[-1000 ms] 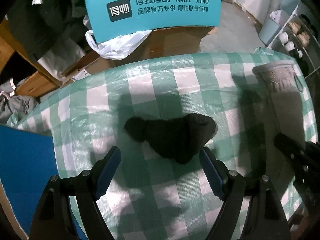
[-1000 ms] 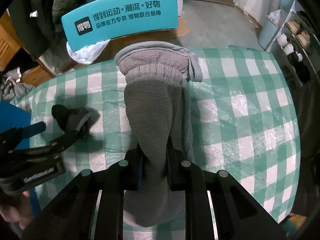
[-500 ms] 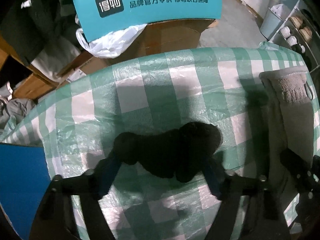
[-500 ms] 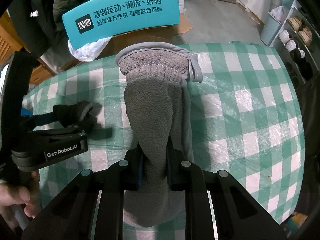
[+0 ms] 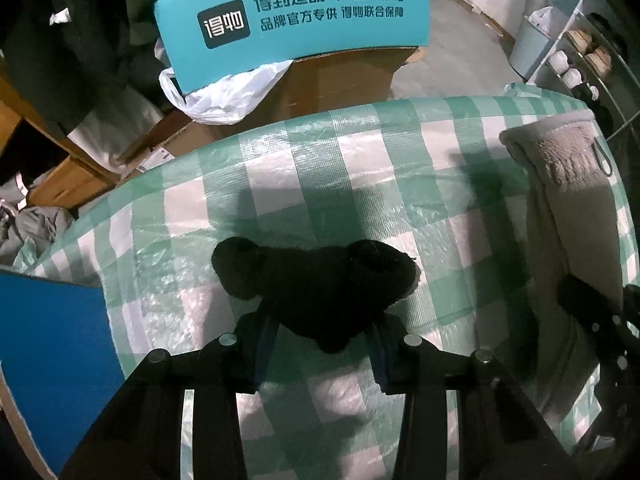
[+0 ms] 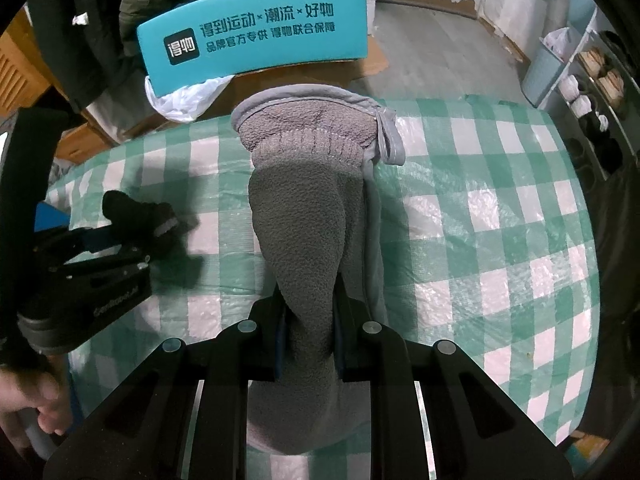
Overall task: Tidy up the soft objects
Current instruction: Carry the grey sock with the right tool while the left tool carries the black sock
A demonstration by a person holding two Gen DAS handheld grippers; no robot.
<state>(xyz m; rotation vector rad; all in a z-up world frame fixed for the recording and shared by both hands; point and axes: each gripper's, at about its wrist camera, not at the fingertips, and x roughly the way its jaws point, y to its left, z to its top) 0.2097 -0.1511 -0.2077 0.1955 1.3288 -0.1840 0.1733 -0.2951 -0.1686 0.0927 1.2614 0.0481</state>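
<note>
Left wrist: left gripper (image 5: pixel 320 344) at bottom centre, jaws closing around the black glove (image 5: pixel 316 276) on the checked worktop (image 5: pixel 360 184); contact hidden under the fabric, probably gathering it for pickup.

Right wrist: right gripper (image 6: pixel 308 340) clenched on the grey glove (image 6: pixel 308 220), cuff toward frame top; fingertips cut off below.

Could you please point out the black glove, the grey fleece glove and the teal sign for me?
black glove (image 5: pixel 320 280), left wrist view, middle of its dark body.
grey fleece glove (image 6: pixel 304 216), right wrist view, its fleece palm.
teal sign (image 6: pixel 256 46), right wrist view, its printed face.
</note>
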